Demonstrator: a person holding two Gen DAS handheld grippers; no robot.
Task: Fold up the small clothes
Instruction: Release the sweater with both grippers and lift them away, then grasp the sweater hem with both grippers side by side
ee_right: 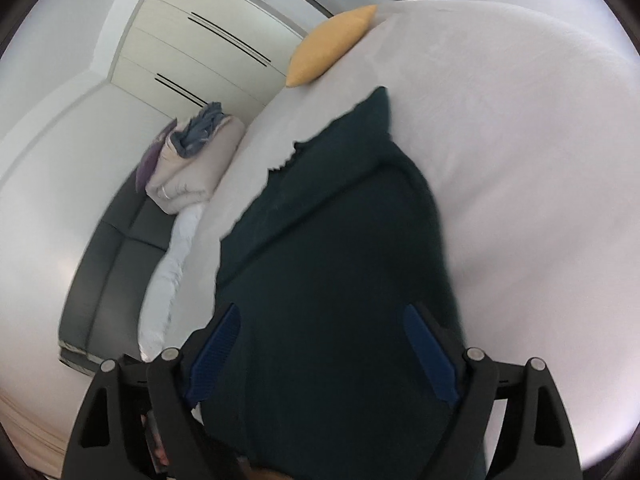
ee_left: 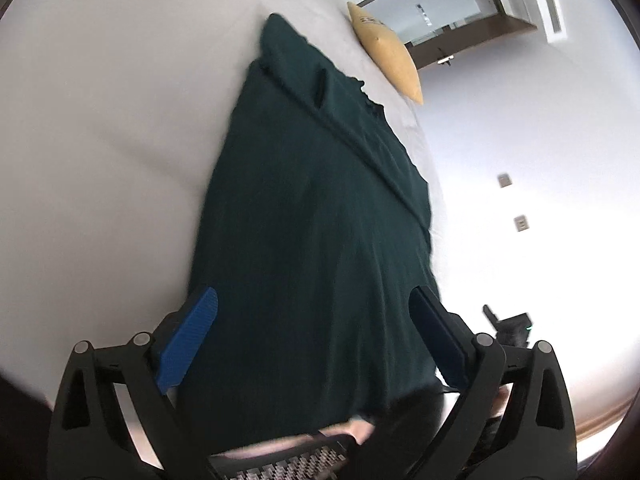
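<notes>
Below, I see the dark green garment (ee_left: 316,216) spread flat on the grey bed (ee_left: 100,128), one corner reaching toward a yellow cushion (ee_left: 388,52). My left gripper (ee_left: 314,336) and right gripper (ee_right: 322,354) each hover over its near edge, jaws wide apart, gripping nothing. A bedding bundle (ee_right: 192,164) sits bedside.

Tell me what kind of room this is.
Probably a bedroom: a dark green garment lies spread on a wide bed with a yellow pillow, and tall built-in wardrobe doors stand behind it.
</notes>
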